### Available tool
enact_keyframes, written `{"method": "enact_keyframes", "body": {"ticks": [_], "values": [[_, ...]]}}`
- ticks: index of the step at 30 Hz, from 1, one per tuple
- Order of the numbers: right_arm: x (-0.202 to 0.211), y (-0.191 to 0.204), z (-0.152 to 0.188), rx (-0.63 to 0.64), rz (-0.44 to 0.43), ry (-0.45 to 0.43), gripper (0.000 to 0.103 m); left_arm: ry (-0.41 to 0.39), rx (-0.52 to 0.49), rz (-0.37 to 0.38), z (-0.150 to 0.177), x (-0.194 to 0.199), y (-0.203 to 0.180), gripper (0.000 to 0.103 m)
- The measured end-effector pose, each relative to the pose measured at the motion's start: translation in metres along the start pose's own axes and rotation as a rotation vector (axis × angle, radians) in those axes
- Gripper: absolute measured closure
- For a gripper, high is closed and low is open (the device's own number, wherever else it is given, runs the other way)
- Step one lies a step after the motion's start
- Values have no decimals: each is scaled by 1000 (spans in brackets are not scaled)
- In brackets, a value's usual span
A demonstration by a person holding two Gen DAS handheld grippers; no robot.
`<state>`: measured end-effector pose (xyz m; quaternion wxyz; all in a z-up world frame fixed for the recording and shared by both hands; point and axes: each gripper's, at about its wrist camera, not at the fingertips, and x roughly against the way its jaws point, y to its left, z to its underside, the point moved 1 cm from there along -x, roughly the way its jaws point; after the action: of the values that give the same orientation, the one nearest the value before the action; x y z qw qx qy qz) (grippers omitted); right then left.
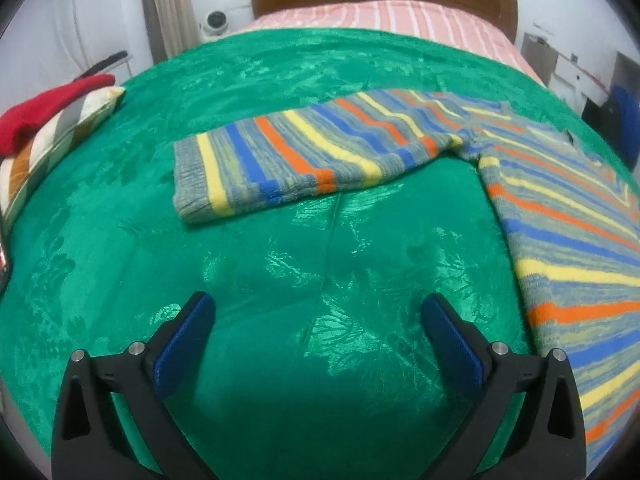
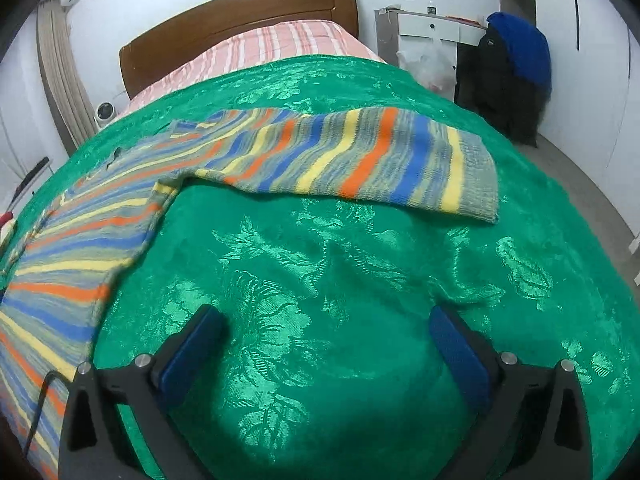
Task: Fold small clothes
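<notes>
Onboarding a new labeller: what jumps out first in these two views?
The striped sweater spread flat on the green blanket, one sleeve reaching left in the left view, the other sleeve reaching right in the right view. Both the left gripper and the right gripper hang open over bare blanket, holding nothing. A red cloth lies on a pillow at the far left edge.

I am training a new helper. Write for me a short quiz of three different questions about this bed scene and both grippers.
1. True or false: the left gripper holds the striped knitted sweater.
2. Which cloth lies directly under the sweater? A) green patterned bedspread B) pink striped sheet
3. Fill in: the right gripper is ____, with nothing between its blue pads.

Key: 1 false; 2 A; 3 open.
</notes>
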<state>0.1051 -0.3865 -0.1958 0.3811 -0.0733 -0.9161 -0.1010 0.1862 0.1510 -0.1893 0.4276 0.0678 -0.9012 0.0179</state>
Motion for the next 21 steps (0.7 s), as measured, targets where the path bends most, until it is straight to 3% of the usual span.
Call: {"method": "enact_keyframes", "body": {"ticks": [3, 7, 21], "values": [[2, -2, 6, 2, 4, -11, 0, -17, -13, -14, -6, 0, 2, 0], [3, -2, 8, -1, 0, -10, 0, -46, 19, 39, -3, -9, 11, 0], [4, -3, 7, 1, 3, -10, 0, -67, 3, 17, -2, -8, 7, 0]]}}
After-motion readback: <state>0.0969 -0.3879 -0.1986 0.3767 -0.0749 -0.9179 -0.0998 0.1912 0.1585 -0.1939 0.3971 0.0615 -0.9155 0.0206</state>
